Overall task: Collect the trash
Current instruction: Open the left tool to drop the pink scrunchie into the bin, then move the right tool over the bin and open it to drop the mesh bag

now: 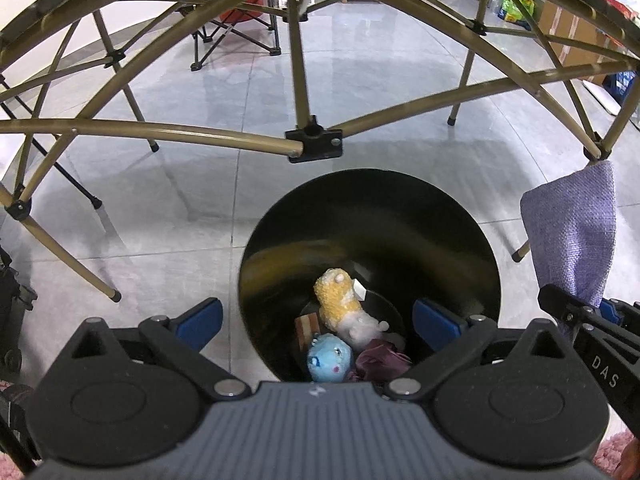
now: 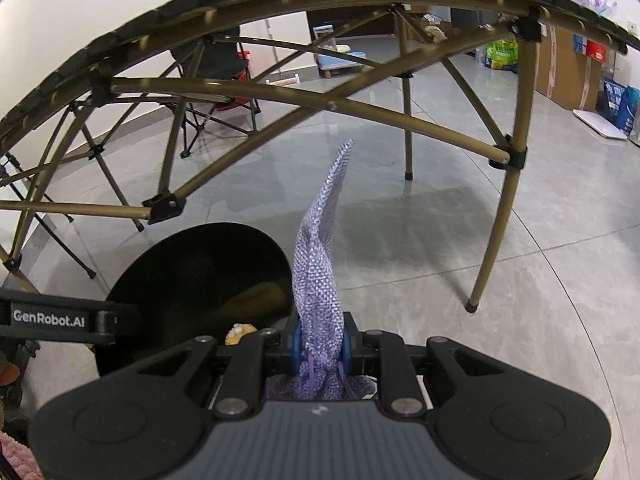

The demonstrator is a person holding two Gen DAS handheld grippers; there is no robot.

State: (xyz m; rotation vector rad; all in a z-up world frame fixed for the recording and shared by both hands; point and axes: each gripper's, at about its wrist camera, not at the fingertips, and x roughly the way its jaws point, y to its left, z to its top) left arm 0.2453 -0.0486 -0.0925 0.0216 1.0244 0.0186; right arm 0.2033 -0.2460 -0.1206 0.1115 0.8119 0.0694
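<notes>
A black round bin stands on the grey tiled floor under a folding table. Inside lie a yellow plush toy, a blue plush ball and a dark maroon crumpled piece. My left gripper hangs open above the bin's near rim, nothing between its blue pads. My right gripper is shut on a purple knitted cloth, which sticks up from the jaws. In the left wrist view that cloth hangs just right of the bin, with the right gripper below it.
The folding table's gold metal frame arches overhead, its legs standing around the bin. A black folding chair stands at the back. Cardboard boxes and bags line the right wall. Pink fluffy fabric shows at the bottom right edge.
</notes>
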